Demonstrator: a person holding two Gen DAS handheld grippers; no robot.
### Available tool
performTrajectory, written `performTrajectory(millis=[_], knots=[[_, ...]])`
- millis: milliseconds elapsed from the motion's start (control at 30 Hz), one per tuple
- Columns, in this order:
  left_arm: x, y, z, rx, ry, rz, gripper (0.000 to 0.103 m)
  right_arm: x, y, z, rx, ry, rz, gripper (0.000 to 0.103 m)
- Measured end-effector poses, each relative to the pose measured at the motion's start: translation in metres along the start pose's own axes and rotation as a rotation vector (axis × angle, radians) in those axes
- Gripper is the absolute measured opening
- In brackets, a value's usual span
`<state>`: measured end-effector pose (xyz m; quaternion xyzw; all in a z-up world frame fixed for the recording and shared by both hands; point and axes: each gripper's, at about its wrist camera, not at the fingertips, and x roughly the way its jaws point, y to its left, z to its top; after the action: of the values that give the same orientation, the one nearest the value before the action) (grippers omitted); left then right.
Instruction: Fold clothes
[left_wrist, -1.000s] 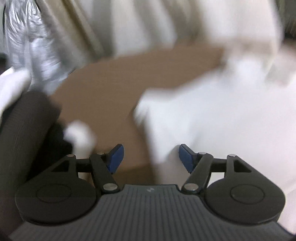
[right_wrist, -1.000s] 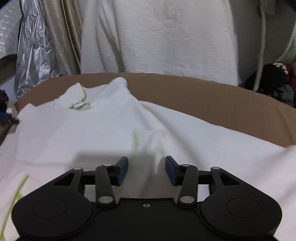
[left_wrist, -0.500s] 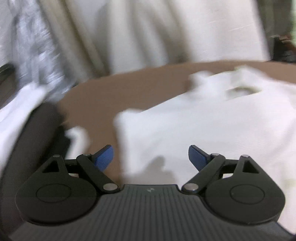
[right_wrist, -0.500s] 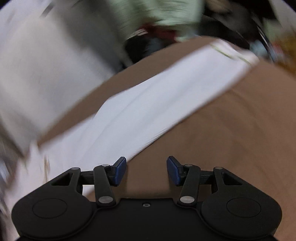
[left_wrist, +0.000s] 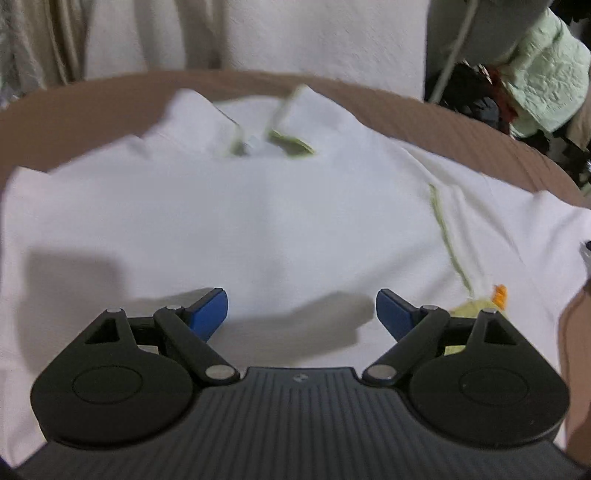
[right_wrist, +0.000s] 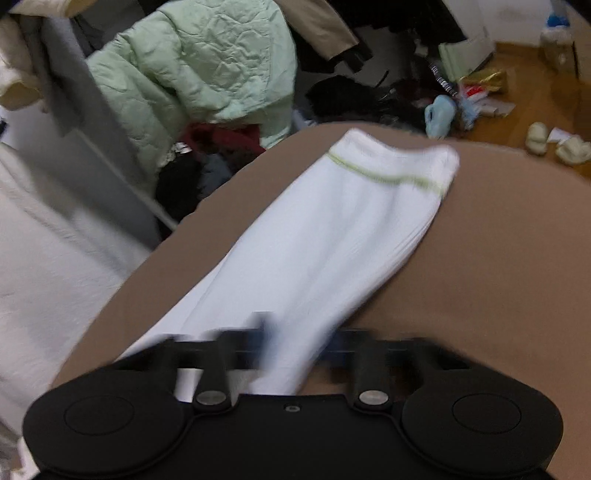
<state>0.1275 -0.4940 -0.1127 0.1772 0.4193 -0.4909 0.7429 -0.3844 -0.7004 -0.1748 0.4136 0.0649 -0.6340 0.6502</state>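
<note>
A: Where is the garment found, and how is it laid?

B: A white knit long-sleeved shirt with lime-green trim (left_wrist: 280, 221) is seen spread front-up on the round brown tabletop (left_wrist: 92, 107), its collar (left_wrist: 258, 136) turned toward the far edge. In the right wrist view one long white sleeve (right_wrist: 332, 236) is stretched straight out across the tabletop, its green-edged cuff (right_wrist: 399, 162) near the far rim.

A: And the jaws?

B: The left gripper (left_wrist: 299, 310) is held low over the shirt's body with its jaws wide apart and nothing between them. The right gripper (right_wrist: 299, 339) is blurred; sleeve cloth is seen passing between its jaws, but whether they are closed on it cannot be told.

A: How far along is the folding judged to be?

B: No fold is visible in the body, and the sleeve lies extended rather than tucked in. By that, most of the folding appears to remain: the sleeves to be brought over the body, and the body itself to be doubled.
</note>
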Motion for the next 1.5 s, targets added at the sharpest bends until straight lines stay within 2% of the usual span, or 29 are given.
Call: performTrajectory(millis=[67, 133, 267, 433, 500, 600, 633, 700, 733, 767, 867, 900, 967, 1067, 1133, 1167, 1233, 1300, 1367, 1433, 1500], knots=[[-0.010, 0.013, 0.005, -0.023, -0.030, 0.009, 0.088, -0.012, 0.030, 0.003, -0.128, -0.029, 0.019, 0.006], [-0.025, 0.029, 0.005, -0.051, -0.064, 0.015, 0.088, -0.026, 0.078, -0.004, -0.291, -0.079, 0.086, 0.006], [-0.049, 0.056, -0.001, -0.088, -0.122, 0.058, 0.088, -0.057, 0.180, -0.043, -0.489, -0.139, 0.233, 0.006], [-0.070, 0.088, -0.025, -0.123, -0.133, 0.110, 0.088, -0.100, 0.317, -0.145, -0.792, -0.164, 0.533, 0.006], [-0.081, 0.101, -0.037, -0.148, -0.152, 0.135, 0.088, -0.105, 0.351, -0.197, -0.916, -0.101, 0.613, 0.006], [-0.085, 0.110, -0.049, -0.163, -0.177, 0.150, 0.088, -0.102, 0.380, -0.271, -1.092, 0.027, 0.673, 0.007], [-0.083, 0.111, -0.050, -0.163, -0.181, 0.148, 0.088, -0.095, 0.383, -0.292, -1.162, 0.097, 0.672, 0.007], [-0.081, 0.114, -0.052, -0.163, -0.189, 0.144, 0.088, -0.089, 0.378, -0.322, -1.261, 0.176, 0.643, 0.018], [-0.079, 0.115, -0.053, -0.164, -0.192, 0.142, 0.088, -0.092, 0.371, -0.322, -1.259, 0.190, 0.652, 0.026], [-0.078, 0.116, -0.055, -0.164, -0.196, 0.140, 0.088, -0.096, 0.363, -0.320, -1.251, 0.200, 0.664, 0.038], [-0.074, 0.119, -0.058, -0.164, -0.207, 0.134, 0.088, -0.120, 0.326, -0.286, -1.171, 0.223, 0.748, 0.063], [-0.072, 0.121, -0.059, -0.164, -0.211, 0.132, 0.088, -0.130, 0.313, -0.277, -1.160, 0.215, 0.761, 0.065], [-0.070, 0.115, -0.060, -0.145, -0.225, 0.124, 0.088, -0.135, 0.284, -0.256, -1.157, 0.183, 0.711, 0.066], [-0.067, 0.085, -0.059, -0.053, -0.247, 0.113, 0.088, -0.125, 0.239, -0.231, -1.166, 0.139, 0.509, 0.066], [-0.063, 0.059, -0.063, 0.037, -0.248, 0.123, 0.091, -0.114, 0.214, -0.222, -1.209, 0.107, 0.414, 0.066], [-0.059, 0.044, -0.066, 0.096, -0.241, 0.139, 0.091, -0.112, 0.205, -0.220, -1.223, 0.101, 0.388, 0.066], [-0.047, 0.013, -0.077, 0.238, -0.224, 0.232, 0.091, -0.107, 0.187, -0.218, -1.248, 0.093, 0.342, 0.066], [-0.042, -0.007, -0.082, 0.298, -0.244, 0.305, 0.090, -0.102, 0.180, -0.219, -1.240, 0.104, 0.320, 0.065], [-0.051, -0.009, -0.078, 0.259, -0.277, 0.249, 0.090, -0.098, 0.176, -0.224, -1.256, 0.087, 0.292, 0.065], [-0.062, -0.004, -0.071, 0.175, -0.295, 0.174, 0.090, -0.091, 0.176, -0.226, -1.265, 0.064, 0.268, 0.064], [-0.068, -0.002, -0.072, 0.149, -0.321, 0.186, 0.090, -0.086, 0.174, -0.224, -1.256, 0.027, 0.215, 0.062]])
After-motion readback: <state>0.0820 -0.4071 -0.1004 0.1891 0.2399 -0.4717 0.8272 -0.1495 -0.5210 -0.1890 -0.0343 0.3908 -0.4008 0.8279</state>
